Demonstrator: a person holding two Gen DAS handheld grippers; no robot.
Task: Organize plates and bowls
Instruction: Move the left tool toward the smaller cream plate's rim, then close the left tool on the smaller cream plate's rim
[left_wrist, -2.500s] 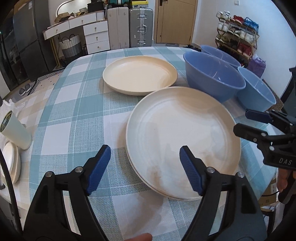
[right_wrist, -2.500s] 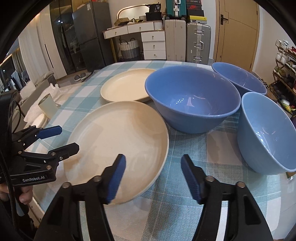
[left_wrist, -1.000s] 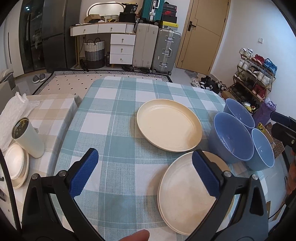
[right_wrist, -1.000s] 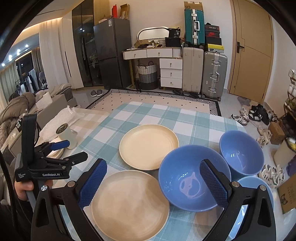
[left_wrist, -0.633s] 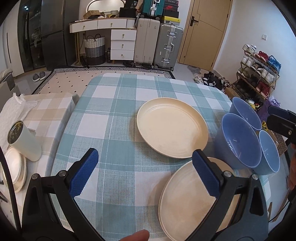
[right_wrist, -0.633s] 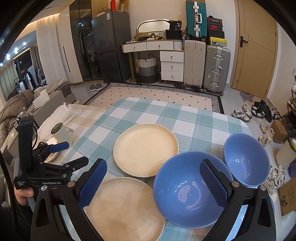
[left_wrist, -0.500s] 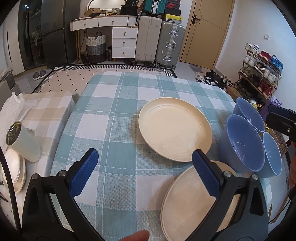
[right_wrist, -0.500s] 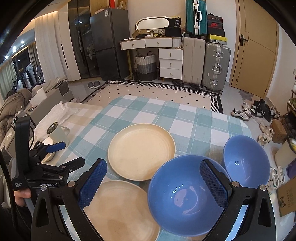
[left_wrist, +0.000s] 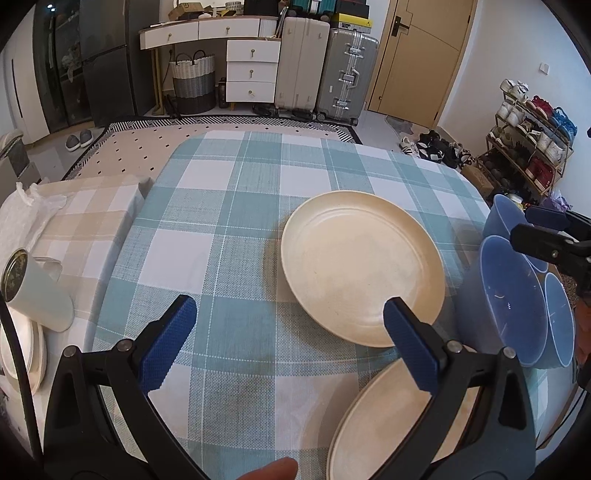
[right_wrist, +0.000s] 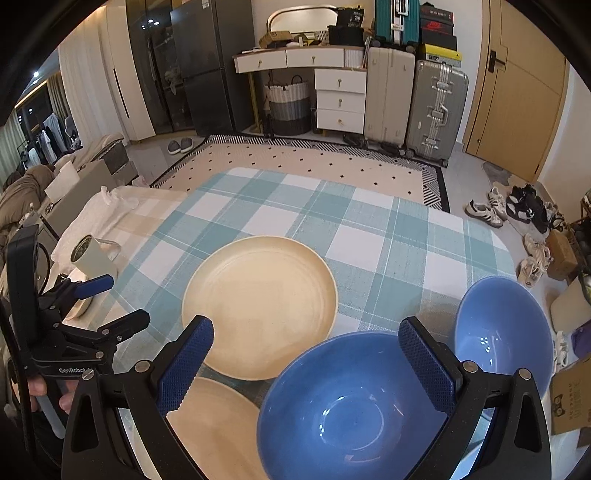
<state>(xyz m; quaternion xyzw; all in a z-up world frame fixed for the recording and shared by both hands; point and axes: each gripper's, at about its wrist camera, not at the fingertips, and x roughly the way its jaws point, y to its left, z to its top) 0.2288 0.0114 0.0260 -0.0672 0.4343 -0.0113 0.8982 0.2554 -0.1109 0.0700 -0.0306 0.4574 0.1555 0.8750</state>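
Two cream plates lie on the checked tablecloth: a far plate and a near plate at the front edge. Three blue bowls stand at the right: a big one, a far one and a third. My left gripper is open and empty, held above the table in front of the far plate. My right gripper is open and empty above the big bowl.
A white mug and small stacked plates sit on a beige-checked side surface at the left. Beyond the table are a rug, drawers, suitcases and a shoe rack.
Both grippers rose and pulled back from the near plate 2.5 s ago, jaws opening wider. Over the last second both drifted forward over the table. Plates and bowls stayed put.
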